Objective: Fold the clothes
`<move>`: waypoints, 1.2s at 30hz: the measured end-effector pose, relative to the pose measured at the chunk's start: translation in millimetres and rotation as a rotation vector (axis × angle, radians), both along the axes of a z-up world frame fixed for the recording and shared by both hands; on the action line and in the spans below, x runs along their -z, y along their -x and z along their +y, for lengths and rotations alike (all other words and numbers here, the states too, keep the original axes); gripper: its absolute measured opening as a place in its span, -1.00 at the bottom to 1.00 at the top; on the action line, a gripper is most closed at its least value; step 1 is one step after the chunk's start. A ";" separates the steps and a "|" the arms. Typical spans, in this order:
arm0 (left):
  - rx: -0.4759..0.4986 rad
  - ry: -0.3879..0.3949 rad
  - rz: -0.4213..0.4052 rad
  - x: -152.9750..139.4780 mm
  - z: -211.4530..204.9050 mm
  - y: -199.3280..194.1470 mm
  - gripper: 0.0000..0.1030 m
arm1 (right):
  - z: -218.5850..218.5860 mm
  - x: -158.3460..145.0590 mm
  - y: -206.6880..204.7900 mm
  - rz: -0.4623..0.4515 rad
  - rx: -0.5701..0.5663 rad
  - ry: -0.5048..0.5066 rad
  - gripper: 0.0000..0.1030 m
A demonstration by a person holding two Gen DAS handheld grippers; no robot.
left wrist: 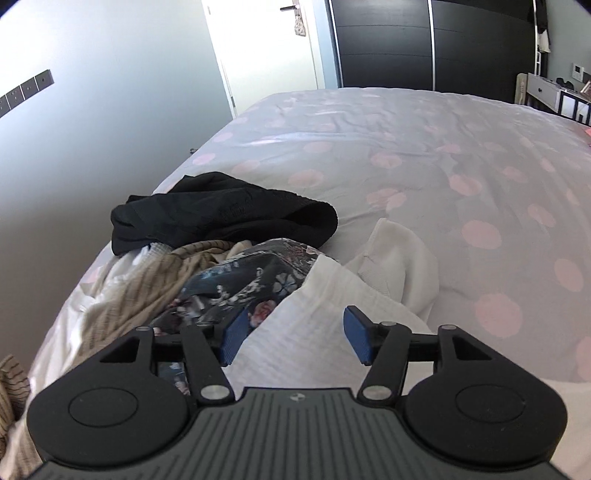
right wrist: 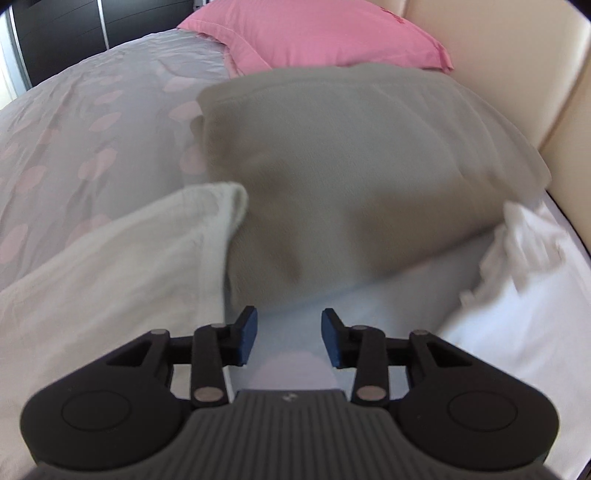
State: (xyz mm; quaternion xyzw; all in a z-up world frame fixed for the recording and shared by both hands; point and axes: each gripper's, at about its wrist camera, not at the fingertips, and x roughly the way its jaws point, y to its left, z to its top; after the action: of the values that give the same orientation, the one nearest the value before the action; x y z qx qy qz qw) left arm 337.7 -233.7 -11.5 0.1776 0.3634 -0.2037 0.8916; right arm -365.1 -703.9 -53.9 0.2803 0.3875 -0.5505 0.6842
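In the left wrist view, a pile of clothes lies on the bed: a black garment (left wrist: 225, 214), a beige ribbed one (left wrist: 140, 288), a dark floral one (left wrist: 243, 284) and a white garment (left wrist: 332, 314). My left gripper (left wrist: 295, 338) is open and empty, just above the white garment. In the right wrist view, a grey-green garment (right wrist: 332, 166) lies spread on the bed, with a white garment (right wrist: 129, 258) at its left and white cloth (right wrist: 517, 258) at its right. My right gripper (right wrist: 289, 338) is open and empty, above the near edge of the grey-green garment.
The bed has a grey cover with pink dots (left wrist: 461, 166). A pink pillow (right wrist: 314, 33) and a cream headboard (right wrist: 517, 74) stand at the far end. A white wall (left wrist: 92, 129), a door (left wrist: 258, 48) and a dark wardrobe (left wrist: 424, 44) lie beyond the bed.
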 end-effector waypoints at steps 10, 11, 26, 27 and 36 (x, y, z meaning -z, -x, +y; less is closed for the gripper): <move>-0.055 0.156 -0.174 -40.8 11.7 3.6 -0.95 | 27.4 24.9 54.3 -0.087 0.117 -0.111 -0.20; -0.075 0.168 -0.194 -47.7 14.6 -0.3 -0.95 | 28.4 25.7 56.8 -0.090 0.128 -0.122 -0.20; 0.010 0.099 -0.048 -48.8 50.3 46.4 -0.06 | 86.4 20.8 50.5 -0.133 -0.003 -0.296 -0.20; 0.018 0.097 -0.040 -50.5 60.3 54.8 -0.06 | 91.5 21.0 52.7 -0.136 -0.005 -0.310 -0.20; -0.027 0.094 0.054 -46.0 150.3 120.1 -0.05 | 134.1 36.4 70.6 -0.110 -0.003 -0.393 -0.20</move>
State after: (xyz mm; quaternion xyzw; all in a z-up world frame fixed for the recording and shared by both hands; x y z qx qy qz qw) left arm 217.6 -83.3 34.5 0.1249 0.3796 -0.2132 0.8916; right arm -435.7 -569.7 -90.3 0.4375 0.4502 -0.4472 0.6372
